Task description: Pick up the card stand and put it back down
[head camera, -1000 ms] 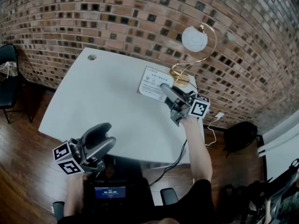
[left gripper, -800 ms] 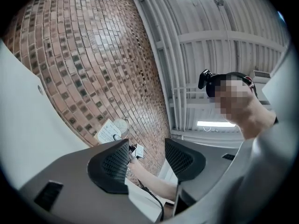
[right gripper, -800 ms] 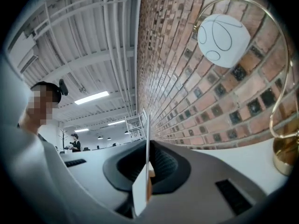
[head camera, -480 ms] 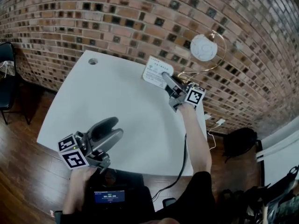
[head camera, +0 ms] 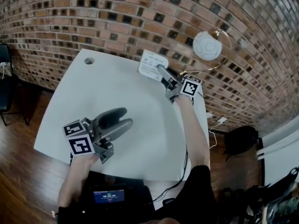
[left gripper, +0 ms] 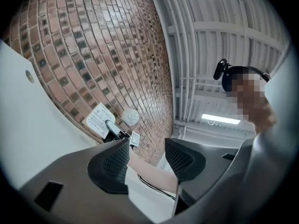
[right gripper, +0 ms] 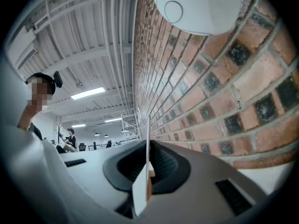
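The card stand (head camera: 150,64) is a thin white printed sheet held in the air above the table's far edge, near the brick wall. My right gripper (head camera: 161,72) is shut on its lower edge; in the right gripper view the card stand (right gripper: 145,171) shows edge-on, clamped between the dark pads. My left gripper (head camera: 122,118) hovers over the near left part of the white table (head camera: 74,101), open, with nothing between its fingers (left gripper: 111,166). From the left gripper view the card stand (left gripper: 98,119) is seen far off with the right gripper under it.
A gold arc lamp with a round white head (head camera: 207,45) stands at the table's far right corner, close to the raised card. The brick wall (head camera: 112,22) runs behind the table. A cable grommet (head camera: 89,60) marks the far left corner. A black chair (head camera: 4,78) stands at left.
My right gripper has lifted the card stand off the table and carried it up towards the wall. My left gripper has moved forward and to the right over the table.
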Demonstrator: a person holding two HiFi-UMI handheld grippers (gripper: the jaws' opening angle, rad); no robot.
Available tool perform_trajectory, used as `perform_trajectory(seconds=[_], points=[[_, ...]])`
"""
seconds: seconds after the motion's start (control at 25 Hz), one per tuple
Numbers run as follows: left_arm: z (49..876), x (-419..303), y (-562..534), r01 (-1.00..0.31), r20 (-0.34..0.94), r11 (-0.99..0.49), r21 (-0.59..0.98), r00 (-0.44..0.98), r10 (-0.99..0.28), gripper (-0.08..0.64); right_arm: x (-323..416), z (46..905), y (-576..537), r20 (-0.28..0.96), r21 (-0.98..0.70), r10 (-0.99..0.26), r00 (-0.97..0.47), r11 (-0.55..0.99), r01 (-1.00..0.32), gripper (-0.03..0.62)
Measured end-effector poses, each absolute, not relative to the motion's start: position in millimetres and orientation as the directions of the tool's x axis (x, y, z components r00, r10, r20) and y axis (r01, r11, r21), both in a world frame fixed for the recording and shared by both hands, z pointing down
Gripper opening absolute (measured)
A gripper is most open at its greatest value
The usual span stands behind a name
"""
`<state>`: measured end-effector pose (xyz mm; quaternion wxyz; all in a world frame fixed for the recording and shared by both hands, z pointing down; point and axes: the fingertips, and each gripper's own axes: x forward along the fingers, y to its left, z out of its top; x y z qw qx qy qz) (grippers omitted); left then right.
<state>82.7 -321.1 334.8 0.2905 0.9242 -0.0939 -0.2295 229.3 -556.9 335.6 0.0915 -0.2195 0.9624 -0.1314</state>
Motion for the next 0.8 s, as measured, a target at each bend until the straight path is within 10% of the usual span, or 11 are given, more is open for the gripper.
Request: perform_trajectory(seconds=[0.8], points=[[362,98,-352,-0.043,-0.341,-0.786,0.616,0.886,-0.315,0.230,208,404,-650,0.055,-0.298,-0.461,-0.886,0.839,-0.455,0.029]])
